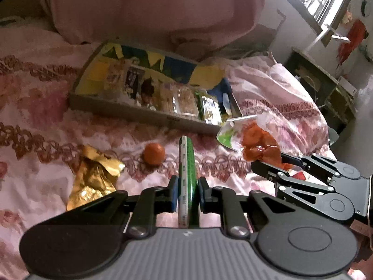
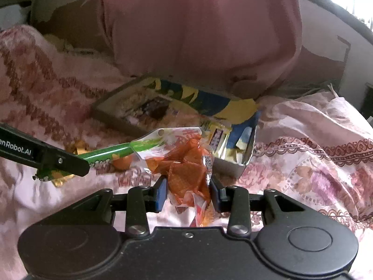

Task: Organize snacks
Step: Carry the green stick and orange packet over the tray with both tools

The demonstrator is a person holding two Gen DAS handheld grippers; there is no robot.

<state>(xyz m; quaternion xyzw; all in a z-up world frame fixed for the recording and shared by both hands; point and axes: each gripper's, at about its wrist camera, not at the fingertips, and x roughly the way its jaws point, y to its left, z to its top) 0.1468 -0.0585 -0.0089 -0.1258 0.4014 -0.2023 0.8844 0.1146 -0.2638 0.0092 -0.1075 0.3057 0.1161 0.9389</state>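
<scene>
My left gripper is shut on a long, flat green snack packet that stands edge-on between the blue pads. It shows at the left of the right wrist view as the left gripper with the green packet sticking out. My right gripper is shut on a crumpled bag of orange-red snacks with a white-green top. In the left wrist view, the right gripper holds that bag on the right. Both are raised above the bed, in front of an open cardboard box with several snack packs.
An orange ball-shaped snack and a crumpled gold wrapper lie on the pink patterned bedspread before the box. A large pink pillow rises behind it. The box has a blue-yellow flap at its far side.
</scene>
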